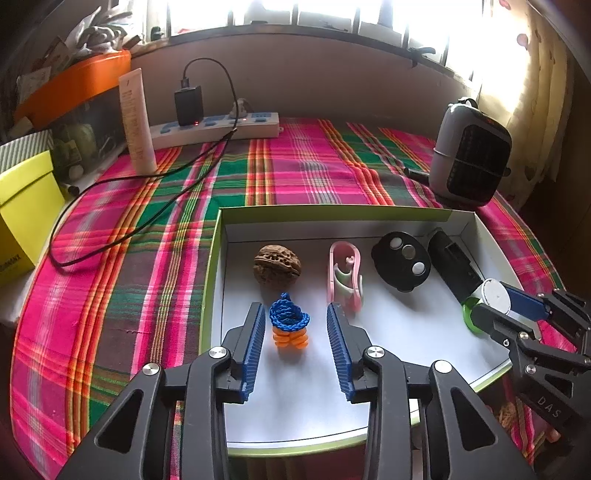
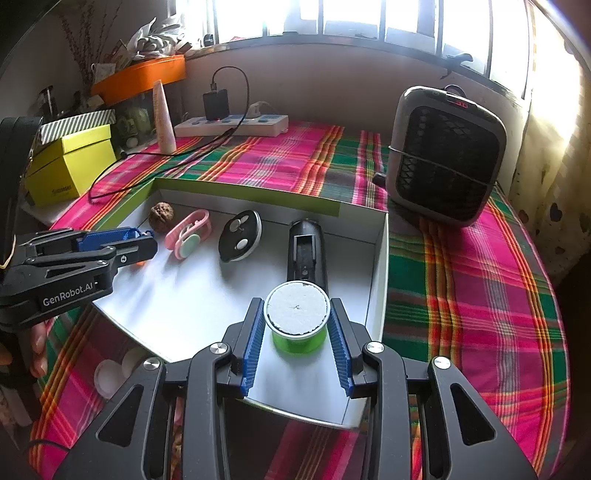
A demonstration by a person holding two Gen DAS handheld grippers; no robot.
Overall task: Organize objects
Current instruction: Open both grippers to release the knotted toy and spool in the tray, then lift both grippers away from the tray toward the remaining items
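While spool (image 2: pixel 297 320) gripped—left hand-held gripper (image 1: pixel 295 314) gapes.

We see daylight from the blown-out far window (image 1: pixel 295 14) glaring; objects in the white tray (image 1: pixel 369 387) cast soft near-side shadows; fisheye edges curve and darken.

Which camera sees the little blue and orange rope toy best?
The left wrist view: the blue and orange rope toy sits in plain sight between the open left tongs. In the right wrist view those tongs hide nearly all of it.
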